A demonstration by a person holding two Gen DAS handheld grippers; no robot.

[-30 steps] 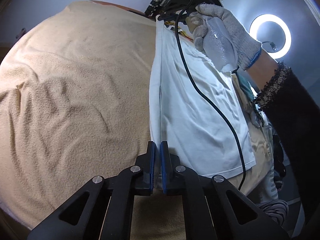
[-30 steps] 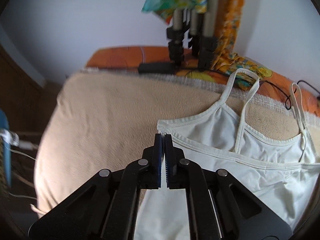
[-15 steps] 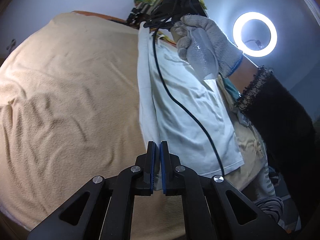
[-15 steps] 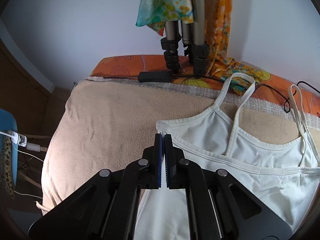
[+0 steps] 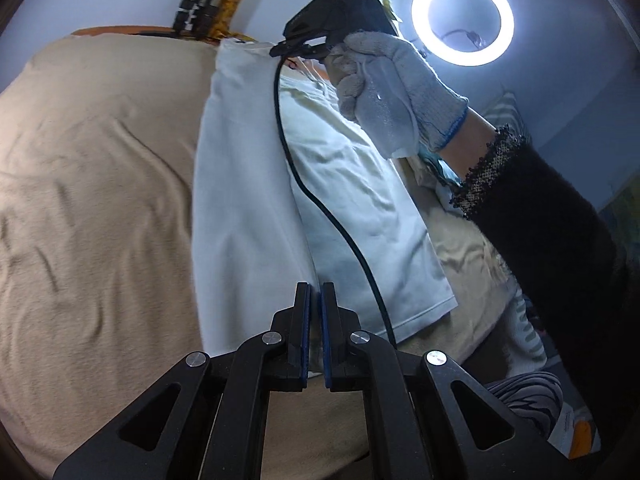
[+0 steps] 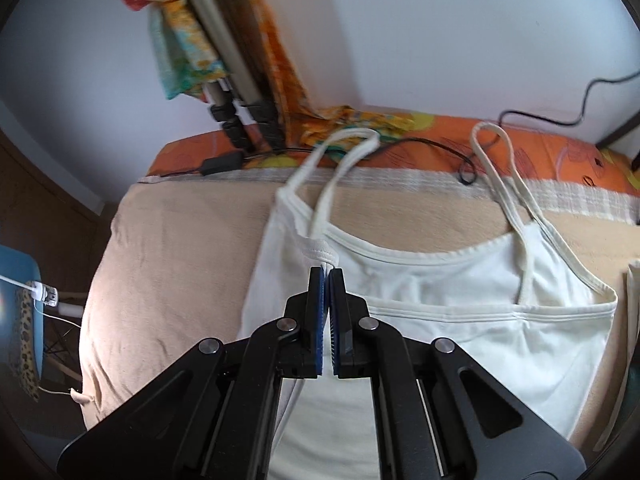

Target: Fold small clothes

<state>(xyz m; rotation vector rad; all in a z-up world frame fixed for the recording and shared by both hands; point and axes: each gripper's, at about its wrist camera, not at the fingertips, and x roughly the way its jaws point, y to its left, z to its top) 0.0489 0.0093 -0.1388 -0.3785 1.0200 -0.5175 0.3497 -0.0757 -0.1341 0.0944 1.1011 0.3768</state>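
Note:
A white strappy camisole point(image 6: 460, 304) lies on a beige blanket point(image 6: 168, 248). My right gripper point(image 6: 330, 274) is shut on its left armhole corner and holds that edge lifted over the top's body. My left gripper point(image 5: 314, 292) is shut on the lower left hem of the same camisole point(image 5: 248, 200). The left side panel stands up as a raised fold between both grippers. In the left wrist view the gloved hand with the right gripper point(image 5: 296, 46) holds the far end. Two thin straps point(image 6: 508, 176) reach toward the orange bed edge.
A tripod with colourful cloth point(image 6: 232, 92) stands at the back edge beside a black adapter and cable point(image 6: 224, 162). A lit ring light point(image 5: 462, 18) is at the right. A black cable point(image 5: 320, 208) hangs across the camisole. A blue chair point(image 6: 20, 312) stands left of the bed.
Both grippers have lifted the camisole's left edge and carried it right, over the garment's body. The side panel now stands up as a fold.

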